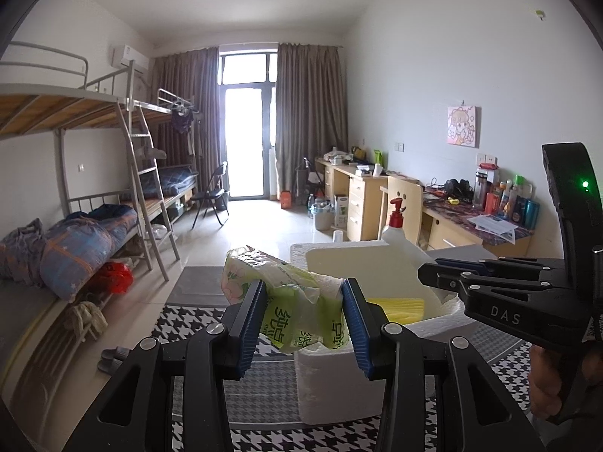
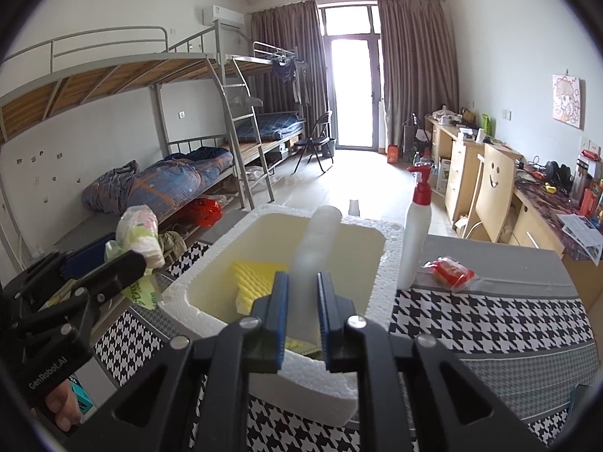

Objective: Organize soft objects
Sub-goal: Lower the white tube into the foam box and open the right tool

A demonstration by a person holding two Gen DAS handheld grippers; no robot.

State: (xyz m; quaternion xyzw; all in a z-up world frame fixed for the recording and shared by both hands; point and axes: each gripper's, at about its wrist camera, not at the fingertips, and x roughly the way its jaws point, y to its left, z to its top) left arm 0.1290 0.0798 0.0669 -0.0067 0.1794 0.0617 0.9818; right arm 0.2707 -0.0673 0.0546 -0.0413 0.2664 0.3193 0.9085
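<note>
Houndstooth cloth covers the table in a dorm room with bunk beds and desks. On it sits a white foam box, open at the top, with a yellow sponge lying inside. The left gripper clamps a green-printed tissue pack, held above the box's near-left corner; its long axis runs away from the camera, tilted up and to the left. The right gripper pinches a translucent white tube-like roll over the box, its length pointing forward and slightly upward. Just beside the box's right wall stands a red-capped pump bottle, upright; a red packet lies near it.
</note>
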